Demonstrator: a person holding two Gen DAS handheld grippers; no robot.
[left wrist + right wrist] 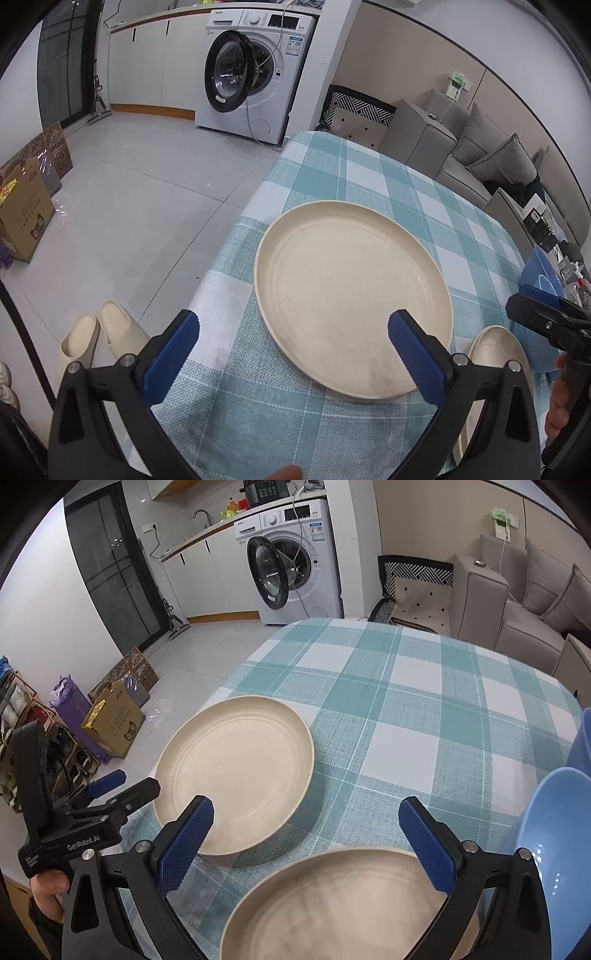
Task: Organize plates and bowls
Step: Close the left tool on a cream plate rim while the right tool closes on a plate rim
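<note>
A cream plate (351, 295) lies on the checked tablecloth near the table's left edge; it also shows in the right wrist view (236, 775). My left gripper (291, 332) is open just in front of it, its right finger (413, 354) over the plate's near rim. A second cream plate (332, 904) lies nearer, under my open right gripper (306, 823); its edge shows in the left wrist view (495, 350). Two blue bowls (554, 849) stand at the right. The right gripper shows in the left wrist view (543, 310), the left gripper in the right wrist view (110, 790).
The table (406, 686) has a teal and white checked cloth; its left edge drops to a tiled floor. Slippers (99, 336) and a cardboard box (26, 214) lie on the floor. A washing machine (251, 74) and a grey sofa (480, 155) stand beyond.
</note>
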